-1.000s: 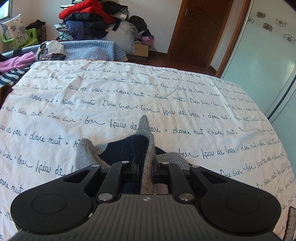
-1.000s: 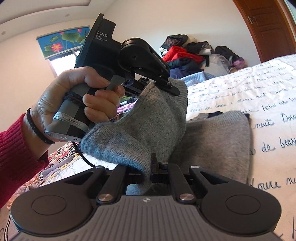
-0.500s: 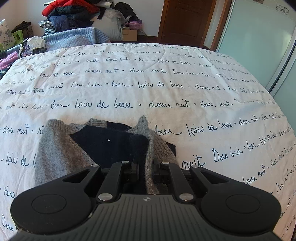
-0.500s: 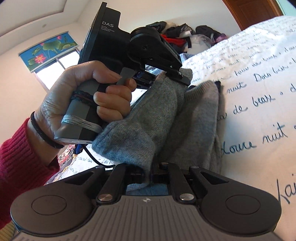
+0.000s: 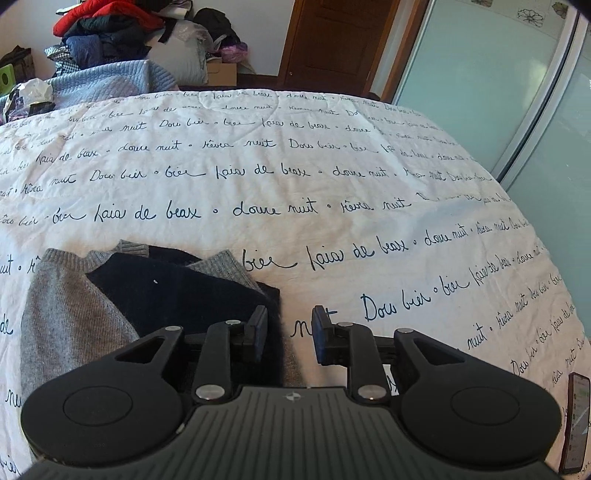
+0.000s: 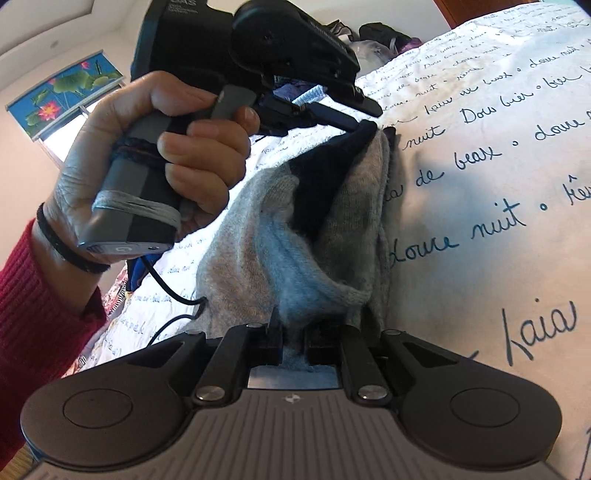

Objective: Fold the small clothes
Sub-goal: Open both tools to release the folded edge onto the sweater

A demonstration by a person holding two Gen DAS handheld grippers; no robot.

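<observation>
A white bedspread (image 5: 332,177) printed with dark cursive French words fills most of the left wrist view. On its near left side lies a small grey and navy knitted sweater (image 5: 110,295), partly folded, its navy panel facing up. The left gripper (image 5: 286,334) hovers over the sweater's right edge with its jaws spread apart and nothing between them; its left finger sits above the navy cloth, its right above bare bedspread. At the far left a heap of clothes (image 5: 110,26) tops a pale blue quilt (image 5: 107,79). A brown wooden door (image 5: 332,40) stands at the far wall, and a pale green sliding panel (image 5: 498,92) runs down the right. A phone (image 5: 574,421) lies at the near right edge.

In the right wrist view, the right gripper (image 6: 293,341) is clamped on a grey fold of the sweater (image 6: 280,236), lifting it off the bedspread (image 6: 498,166). The person's left hand (image 6: 155,155) and its tool block much of the left side; a flowered window blind (image 6: 62,96) shows beyond.

Half a second ago the left gripper pinched the sweater; it has now let go.
</observation>
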